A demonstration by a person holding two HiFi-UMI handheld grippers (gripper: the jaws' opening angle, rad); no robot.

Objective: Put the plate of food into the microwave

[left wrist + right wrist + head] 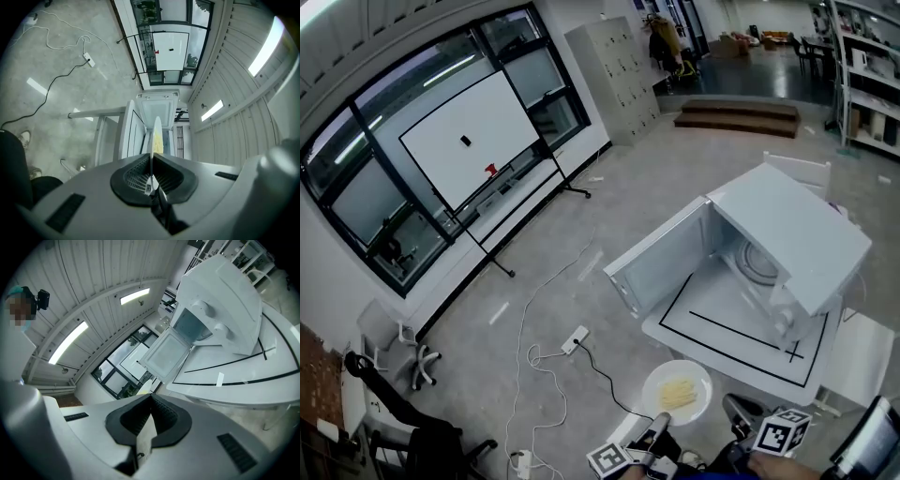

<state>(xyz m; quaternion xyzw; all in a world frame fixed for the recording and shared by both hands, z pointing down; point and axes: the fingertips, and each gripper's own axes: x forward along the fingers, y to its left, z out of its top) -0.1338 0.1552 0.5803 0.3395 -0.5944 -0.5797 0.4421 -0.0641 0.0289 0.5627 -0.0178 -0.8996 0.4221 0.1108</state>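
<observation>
The left tongs [152, 158] are clamped on the rim of the white plate [155, 131], which holds yellow food [159, 140]. The right tongs [150, 397] are closed on nothing, just beside the plate. The microwave [797, 230] stands ahead of both tongs, with its door [661, 262] open.

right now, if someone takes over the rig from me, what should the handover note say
Left tongs: shut on the rim of the plate, held in front of the table, outside the microwave. Yellow food is on the plate.
Right tongs: shut, nothing in them, near the plate.
Microwave: on the table, door swung wide open, only the turntable inside.
Done: door open, plate in grip.
Left: move the plate into the cavity, set it on the turntable, release.
</observation>
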